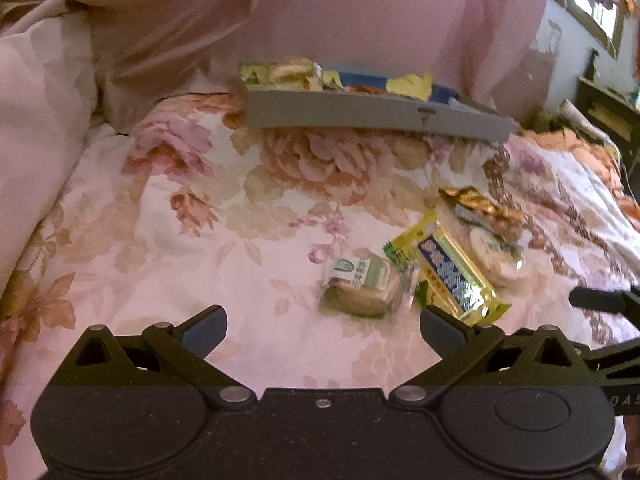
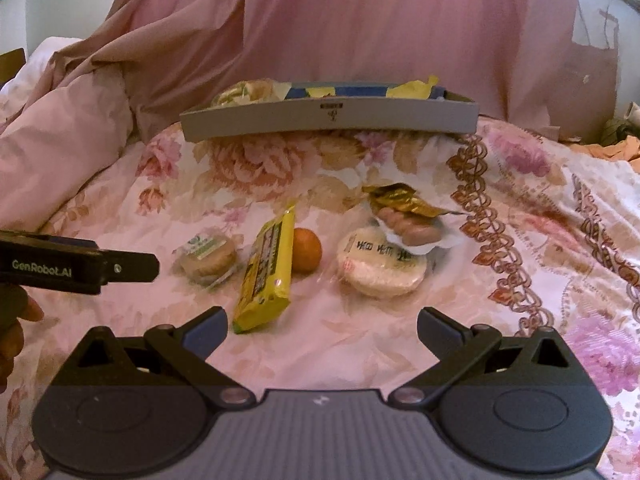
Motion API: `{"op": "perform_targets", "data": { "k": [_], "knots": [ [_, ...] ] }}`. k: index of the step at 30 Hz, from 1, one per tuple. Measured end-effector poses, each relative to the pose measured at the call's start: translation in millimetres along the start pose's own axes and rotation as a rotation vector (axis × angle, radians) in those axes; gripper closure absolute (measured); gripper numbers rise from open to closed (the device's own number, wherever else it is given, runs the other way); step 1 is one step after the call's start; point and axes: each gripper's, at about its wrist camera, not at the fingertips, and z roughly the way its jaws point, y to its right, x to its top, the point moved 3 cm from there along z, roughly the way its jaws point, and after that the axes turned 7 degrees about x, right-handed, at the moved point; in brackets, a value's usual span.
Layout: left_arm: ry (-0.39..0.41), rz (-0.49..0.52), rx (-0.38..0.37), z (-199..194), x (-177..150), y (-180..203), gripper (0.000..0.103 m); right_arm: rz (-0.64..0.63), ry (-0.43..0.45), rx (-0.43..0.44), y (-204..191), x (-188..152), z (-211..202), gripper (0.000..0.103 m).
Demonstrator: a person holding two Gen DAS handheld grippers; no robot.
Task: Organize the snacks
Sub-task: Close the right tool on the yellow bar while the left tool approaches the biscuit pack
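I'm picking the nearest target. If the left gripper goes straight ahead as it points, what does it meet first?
Probably the clear-wrapped round biscuit, just ahead between the open fingers of the left gripper; the yellow snack bar lies slightly right. Depth is uncertain.

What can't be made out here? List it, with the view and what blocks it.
- Tray contents: both views, front wall hides all but the packet tops.
- Orange fruit: left wrist view, hidden behind the yellow bar.
- Biscuit pack label: left wrist view, blurred.
- Left claw: right wrist view, cut off by the left edge.
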Motion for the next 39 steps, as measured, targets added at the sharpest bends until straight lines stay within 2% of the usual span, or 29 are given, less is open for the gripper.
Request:
{"op": "perform_targets", "data": {
  "k": [7,21,26,33,35,37,39],
  "knots": [
    [-0.038,0.130,-0.038,18,0,4,0.001,0.005,-0.021,0.028,2,-4,11,0.000],
    [-0.044,0.290,-0.057,47,6,10,0.001,0.002,0.003,0.105,-3,5,39,0.003],
    [-0.011,0.376,-0.061,54,9,17,0.001,0.018,-0.011,0.133,-1,8,48,0.018],
    [-0.005,0.372,-0.102,62,10,22,0.001,0.057,-0.018,0.170,1,8,56,0.038],
    [0.002,0.371,-0.113,62,12,23,0.001,0.071,-0.001,0.172,3,9,55,0.047],
    [0.000,0.358,-0.129,61,14,23,0.001,0.081,0.010,0.177,5,10,54,0.064],
    [0.007,0.356,-0.142,59,15,24,0.001,0.077,0.021,0.181,4,11,52,0.073]
  ]
}}
